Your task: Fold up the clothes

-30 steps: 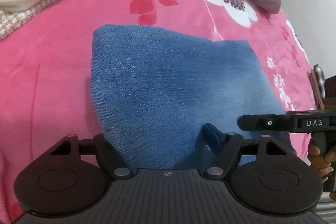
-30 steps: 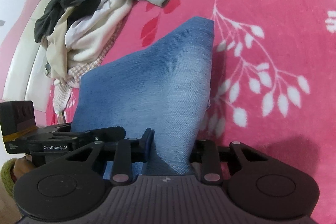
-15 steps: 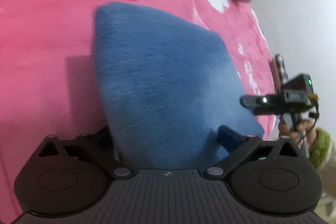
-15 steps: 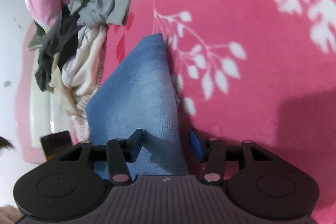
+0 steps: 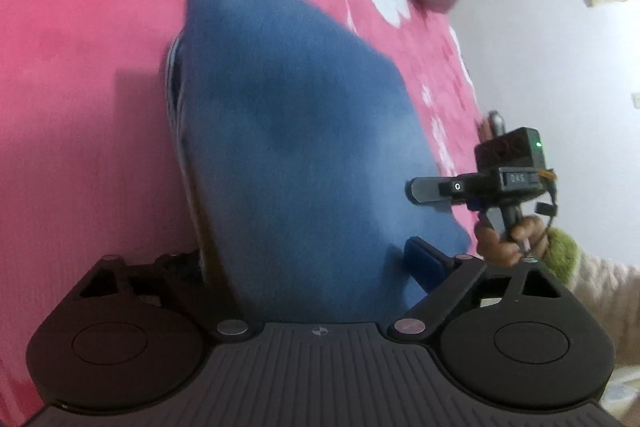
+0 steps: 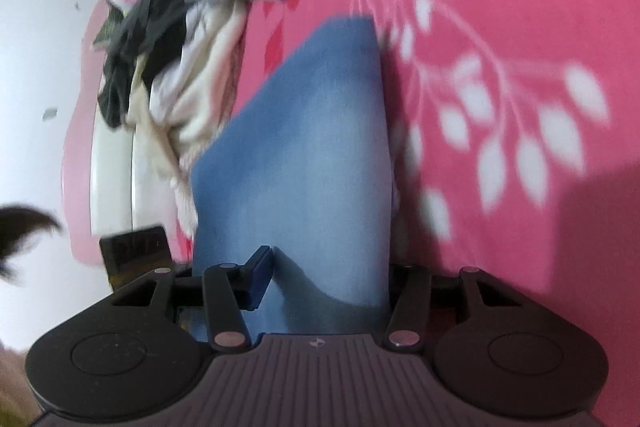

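- A folded blue denim garment (image 5: 296,147) lies on a bed covered by a pink blanket (image 5: 88,27) with white flowers and leaves.
- The left gripper (image 5: 308,263) sits at the garment's near edge, its jaws wide apart; they have just been closing a little. The cloth lies between them, the right blue pad resting on top, the left finger hidden beside the fold.
- The right gripper (image 6: 324,267) is at the other near corner, jaws about half apart, the denim between them; its left pad touches the cloth, and its right finger is hidden behind it.
- A hand (image 5: 508,239) with a green cuff holds the right gripper, seen from the left wrist view.
- A heap of unfolded clothes (image 6: 180,27), grey, cream, black and pink, lies beyond the garment, near the bed's edge.
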The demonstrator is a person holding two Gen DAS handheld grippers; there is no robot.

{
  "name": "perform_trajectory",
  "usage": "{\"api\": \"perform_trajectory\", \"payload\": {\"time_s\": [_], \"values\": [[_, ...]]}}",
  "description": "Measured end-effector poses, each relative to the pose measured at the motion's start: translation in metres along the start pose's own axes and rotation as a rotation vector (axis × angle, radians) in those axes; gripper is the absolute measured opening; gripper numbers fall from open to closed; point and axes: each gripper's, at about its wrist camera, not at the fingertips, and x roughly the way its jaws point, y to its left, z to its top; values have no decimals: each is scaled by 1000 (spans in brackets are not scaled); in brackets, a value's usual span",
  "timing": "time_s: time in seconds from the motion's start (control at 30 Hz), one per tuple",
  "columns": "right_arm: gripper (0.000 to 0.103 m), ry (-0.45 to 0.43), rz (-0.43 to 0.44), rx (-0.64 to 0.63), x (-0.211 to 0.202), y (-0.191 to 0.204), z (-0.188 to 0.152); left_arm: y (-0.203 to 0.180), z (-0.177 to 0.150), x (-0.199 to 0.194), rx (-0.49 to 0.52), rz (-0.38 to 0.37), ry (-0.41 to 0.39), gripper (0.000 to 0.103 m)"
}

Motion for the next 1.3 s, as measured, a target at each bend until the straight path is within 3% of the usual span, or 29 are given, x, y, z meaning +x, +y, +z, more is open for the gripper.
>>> {"api": "perform_trajectory", "payload": {"time_s": [0.2,0.3,0.47,0.77,1.0,1.3], "values": [[50,8,50,10,14,-4,13,12,19,10,-108,-45,-52,85],[49,-5,68,1,19,-3,14,5,16,13,-85,-28,-70,85],[39,-39,27,-37,11,18,0,-6,4,4,-111,2,-112,71],[35,-51,-38,-105,-15,57,-11,-35,-6,-10,-105,-16,-146,67],[35,-71,-76,-116,-51,97,-36,-75,-21,-31,-104,-41,-161,66],[35,-106,-118,-100,-114,191,-90,-169,-39,-94,-72,-42,-131,66]]}}
